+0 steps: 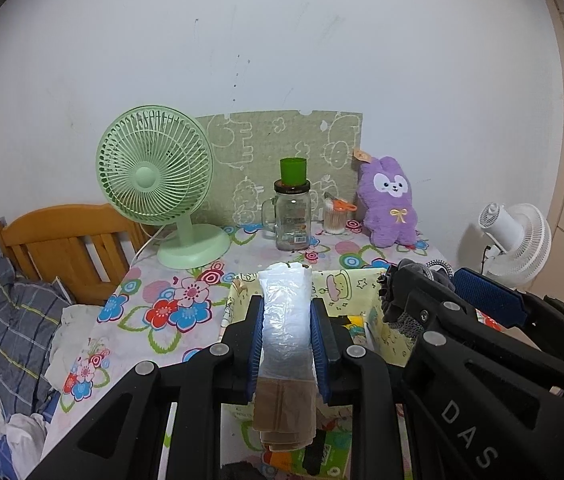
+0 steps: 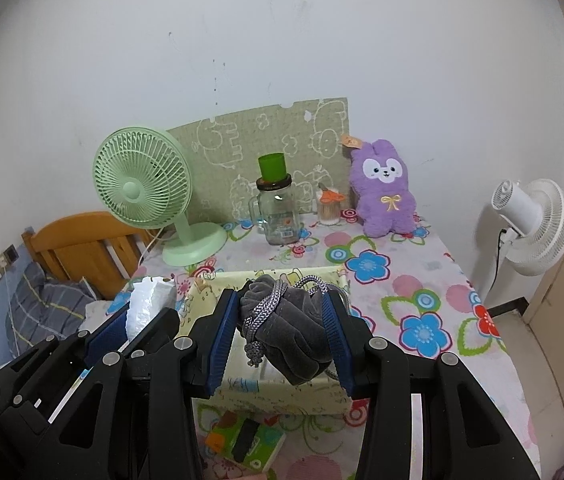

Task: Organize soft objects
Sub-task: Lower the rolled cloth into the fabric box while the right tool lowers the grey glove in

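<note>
Both our claws are loaded over the yellow fabric box (image 2: pixel 282 396).

Our left gripper (image 1: pixel 286 330) is clamped on a plastic-wrapped packet (image 1: pixel 286 320), its long axis running along the fingers toward the wall; our right gripper (image 2: pixel 282 320) is clamped on a grey velvet pouch (image 2: pixel 289 332) wound with cord, just beside it. We've got open floral tablecloth (image 2: pixel 421 292) to the right, the green fan (image 2: pixel 142 184) and glass jar (image 2: pixel 278 216) well apart behind.

Both wrist views look forward and down (close) over the same table (image 1: pixel 154 320).
</note>
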The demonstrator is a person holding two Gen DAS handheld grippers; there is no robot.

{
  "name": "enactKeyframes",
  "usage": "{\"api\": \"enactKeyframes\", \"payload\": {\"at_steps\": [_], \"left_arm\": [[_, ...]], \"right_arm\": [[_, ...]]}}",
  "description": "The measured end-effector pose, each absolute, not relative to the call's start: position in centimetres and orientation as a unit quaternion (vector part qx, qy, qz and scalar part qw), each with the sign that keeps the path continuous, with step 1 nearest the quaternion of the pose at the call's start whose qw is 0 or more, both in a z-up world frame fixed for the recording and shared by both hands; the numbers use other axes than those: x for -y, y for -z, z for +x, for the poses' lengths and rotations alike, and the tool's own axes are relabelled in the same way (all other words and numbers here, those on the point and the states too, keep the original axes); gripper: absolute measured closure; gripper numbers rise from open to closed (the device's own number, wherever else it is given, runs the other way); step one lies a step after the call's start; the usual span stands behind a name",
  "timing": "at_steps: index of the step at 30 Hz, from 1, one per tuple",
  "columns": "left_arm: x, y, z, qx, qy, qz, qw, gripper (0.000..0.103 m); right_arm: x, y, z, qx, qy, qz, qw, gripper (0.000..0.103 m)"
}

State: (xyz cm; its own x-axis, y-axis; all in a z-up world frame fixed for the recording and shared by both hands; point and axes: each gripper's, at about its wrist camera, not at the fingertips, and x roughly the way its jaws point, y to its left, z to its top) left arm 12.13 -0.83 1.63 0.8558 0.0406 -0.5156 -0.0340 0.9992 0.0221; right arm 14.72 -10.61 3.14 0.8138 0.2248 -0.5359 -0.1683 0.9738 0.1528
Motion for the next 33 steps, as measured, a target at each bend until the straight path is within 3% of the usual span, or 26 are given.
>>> {"api": "enactKeyframes", "payload": {"at_steps": [25,33], "left_arm": [[-0.2,3.0,19.7,-0.33,-0.024,-0.008,0.944,0.08],[-1.0,4.7,20.8,-0.354,-0.031,-0.009,0.935,0.064]], "right_arm": [[9.6,1.5,21.7,-0.34,-0.105,0.036,0.934,0.055],[9.0,3.1,22.7,-0.358,-0.102,0.028,0.928,0.056]]}}
